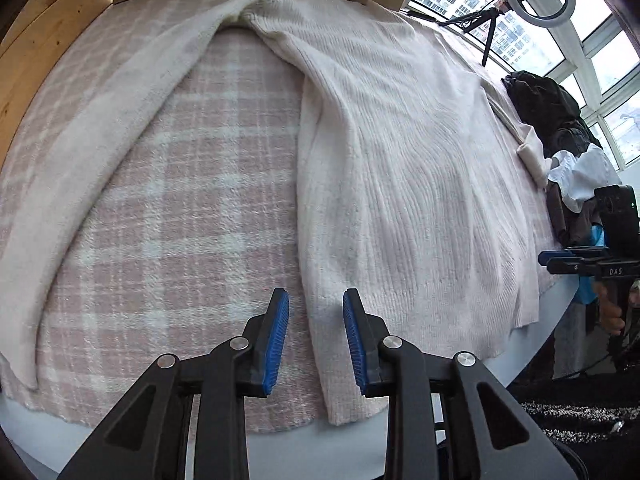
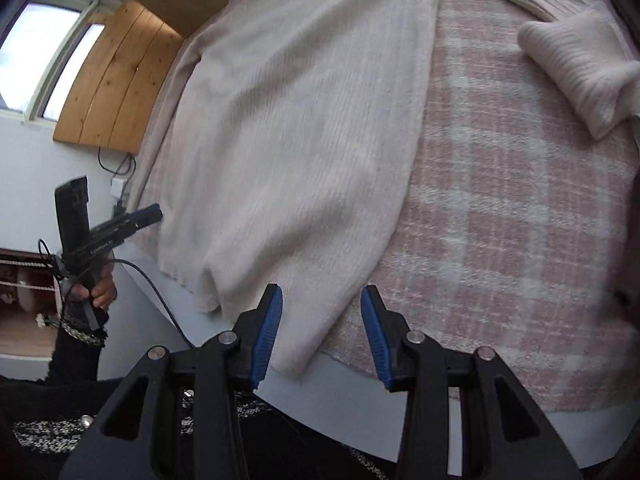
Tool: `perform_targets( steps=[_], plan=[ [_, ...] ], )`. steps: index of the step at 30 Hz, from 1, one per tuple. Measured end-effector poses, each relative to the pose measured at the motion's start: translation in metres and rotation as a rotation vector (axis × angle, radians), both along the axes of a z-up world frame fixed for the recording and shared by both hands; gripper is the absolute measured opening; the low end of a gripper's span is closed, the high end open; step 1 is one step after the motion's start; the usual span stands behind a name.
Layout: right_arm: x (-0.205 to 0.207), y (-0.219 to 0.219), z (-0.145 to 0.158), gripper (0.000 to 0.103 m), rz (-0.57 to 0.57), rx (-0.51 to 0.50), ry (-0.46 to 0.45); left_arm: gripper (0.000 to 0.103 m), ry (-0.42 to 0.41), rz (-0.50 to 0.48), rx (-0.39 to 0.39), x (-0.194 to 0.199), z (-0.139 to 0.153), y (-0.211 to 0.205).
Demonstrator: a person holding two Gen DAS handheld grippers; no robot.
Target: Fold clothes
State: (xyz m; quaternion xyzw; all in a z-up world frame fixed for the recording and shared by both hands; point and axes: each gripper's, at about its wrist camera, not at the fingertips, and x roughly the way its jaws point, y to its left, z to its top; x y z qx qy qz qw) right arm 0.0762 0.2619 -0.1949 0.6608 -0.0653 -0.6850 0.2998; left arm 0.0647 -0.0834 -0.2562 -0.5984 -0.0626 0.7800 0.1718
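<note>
Plaid blanket (image 1: 192, 200) | cream sweater (image 1: 400, 160) hem under parted left claw (image 1: 316, 300)

Left wrist view: steeply down from close above the near edge of the plaid blanket (image 1: 192, 208) — cream sweater (image 1: 400, 168) ahead. Right wrist view: likewise, further right. Shared — sweater body, blanket, each other's gripper at frame edge.

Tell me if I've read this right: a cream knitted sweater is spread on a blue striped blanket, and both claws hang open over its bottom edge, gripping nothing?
Not quite: the blanket is pink and white plaid, not blue striped, as the left wrist view shows. The rest holds: the cream sweater lies spread on it, and the left claw and right claw both stand open over its bottom edge, gripping nothing.
</note>
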Motion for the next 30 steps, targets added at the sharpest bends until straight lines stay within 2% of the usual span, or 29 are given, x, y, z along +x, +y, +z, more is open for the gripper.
perform_targets(
  steps=[2,3,4,5,6,7,8,10,13,15,19,22,24,26,30],
  plan=[
    [0.004,-0.008,-0.004,0.040,0.016,0.011,0.020,0.023,0.004,-0.016,-0.008,0.001,0.000,0.007],
    [0.006,-0.011,-0.007,0.041,0.021,0.013,0.030,0.018,0.010,-0.024,-0.028,0.002,-0.001,0.010],
    [0.006,-0.014,-0.008,0.041,0.019,0.013,0.036,0.006,0.012,-0.026,-0.045,0.001,-0.001,0.013],
    [0.006,-0.016,-0.009,0.041,0.013,0.010,0.041,0.005,0.019,-0.022,-0.038,0.002,0.002,0.013],
    [0.007,-0.017,-0.009,0.034,0.008,0.000,0.048,0.003,0.027,-0.017,-0.025,0.002,0.006,0.012],
    [0.007,-0.018,-0.008,0.022,0.004,-0.015,0.058,0.003,0.035,-0.012,-0.013,0.002,0.010,0.011],
    [0.007,-0.019,-0.006,0.004,0.002,-0.017,0.065,0.003,0.043,-0.007,0.000,0.003,0.015,0.011],
    [0.008,-0.015,0.007,0.004,-0.004,-0.008,0.093,0.003,0.060,0.019,-0.004,0.007,0.032,0.006],
    [0.013,0.009,0.051,0.003,-0.032,-0.009,0.195,0.002,0.057,0.107,0.071,0.016,0.060,-0.003],
    [0.012,0.029,0.074,0.003,-0.074,0.002,0.256,0.002,0.048,0.129,0.116,0.023,0.062,-0.004],
    [0.001,0.037,0.061,0.003,-0.086,0.160,0.241,0.003,-0.049,0.111,0.063,0.021,0.014,0.011],
    [-0.005,0.027,0.038,0.004,-0.016,0.245,0.186,0.003,-0.078,0.137,0.074,0.014,-0.001,0.008],
    [-0.005,0.019,0.033,0.004,0.027,0.292,0.175,0.004,-0.048,0.136,0.082,0.015,0.010,0.002],
    [-0.010,0.017,0.044,0.006,0.034,0.290,0.196,0.004,0.007,0.161,0.046,0.017,0.025,-0.011],
    [-0.037,0.010,0.088,0.009,0.023,0.203,0.280,0.006,0.102,0.266,-0.071,0.019,0.045,-0.057]
  ],
)
